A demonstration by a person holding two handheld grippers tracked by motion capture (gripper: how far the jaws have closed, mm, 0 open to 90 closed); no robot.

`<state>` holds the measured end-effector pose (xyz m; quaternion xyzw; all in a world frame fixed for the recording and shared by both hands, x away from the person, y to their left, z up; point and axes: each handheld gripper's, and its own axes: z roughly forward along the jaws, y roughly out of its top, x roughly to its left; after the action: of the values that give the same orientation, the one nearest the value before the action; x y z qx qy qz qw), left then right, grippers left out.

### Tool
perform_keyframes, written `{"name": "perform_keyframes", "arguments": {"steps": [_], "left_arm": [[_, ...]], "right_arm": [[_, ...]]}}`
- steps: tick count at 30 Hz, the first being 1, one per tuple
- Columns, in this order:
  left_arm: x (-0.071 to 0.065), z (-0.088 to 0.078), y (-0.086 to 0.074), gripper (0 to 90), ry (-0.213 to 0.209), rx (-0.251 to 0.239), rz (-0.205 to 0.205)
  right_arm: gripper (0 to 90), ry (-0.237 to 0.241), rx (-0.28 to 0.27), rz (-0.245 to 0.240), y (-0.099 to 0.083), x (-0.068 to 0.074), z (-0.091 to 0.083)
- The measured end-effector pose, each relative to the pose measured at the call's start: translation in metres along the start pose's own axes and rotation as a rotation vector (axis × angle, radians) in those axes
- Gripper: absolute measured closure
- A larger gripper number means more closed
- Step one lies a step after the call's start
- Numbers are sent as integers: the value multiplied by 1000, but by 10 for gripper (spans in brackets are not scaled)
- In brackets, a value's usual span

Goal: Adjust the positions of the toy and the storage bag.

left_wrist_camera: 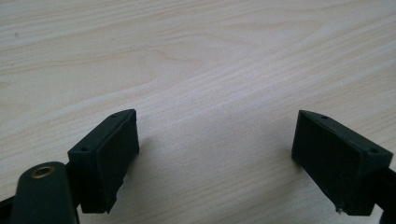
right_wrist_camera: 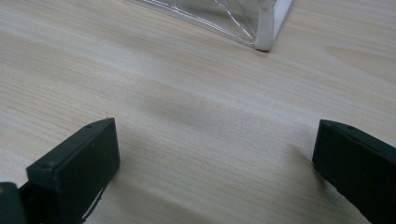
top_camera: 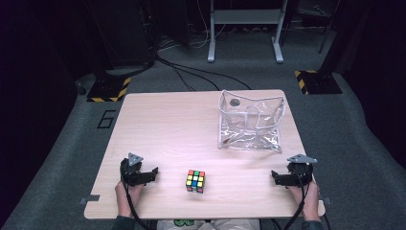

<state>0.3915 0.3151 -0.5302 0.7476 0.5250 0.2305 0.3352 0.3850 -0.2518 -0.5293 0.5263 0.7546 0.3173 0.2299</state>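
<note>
**Cube unheld at the near edge; both grippers idle and wide**

The puzzle cube point(top_camera: 196, 180) sits flat on the bench point(top_camera: 182, 124), close to the near edge and roughly midway along it, one corner turned toward the person. Nothing touches it.

The left gripper point(top_camera: 152, 172) rests near the near-left corner, well apart from the cube; its fingers point(left_wrist_camera: 105, 163) stand wide with bare wood between them. The right gripper point(top_camera: 275, 176) rests near the near-right corner, its fingers point(right_wrist_camera: 77, 172) likewise wide and empty.

Judgement: the step in hand appears to be a first reach for the cube. To do it well, either gripper should approach level, square its fingers to two opposite faces rather than across the turned corner, and close only once the cube sits centred between them.

A clear plastic pouch point(top_camera: 251, 122) stands toward the far-right corner, mouth upward, its near lower corner showing in the right gripper view. It lies well apart from the cube. Nothing stands between either gripper and the cube. Floor cables and stand feet lie beyond the far edge.
</note>
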Motion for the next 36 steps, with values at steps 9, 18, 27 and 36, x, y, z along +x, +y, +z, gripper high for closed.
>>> {"name": "perform_keyframes", "arguments": {"steps": [9, 18, 27, 36], "left_arm": [[0, 0, 0, 144, 7, 1, -7], [0, 3, 5, 119, -25, 5, -6], [-8, 2, 26, 122, -51, -34, 28], [-10, 2, 48, 127, -92, -95, 13]], "right_arm": [[12, 4, 1, 7, 0, -1, 0], [19, -11, 8, 17, 3, 0, 1], [33, -3, -45, 65, 8, -3, -9], [40, -10, -69, 44, 21, 1, -15]]}}
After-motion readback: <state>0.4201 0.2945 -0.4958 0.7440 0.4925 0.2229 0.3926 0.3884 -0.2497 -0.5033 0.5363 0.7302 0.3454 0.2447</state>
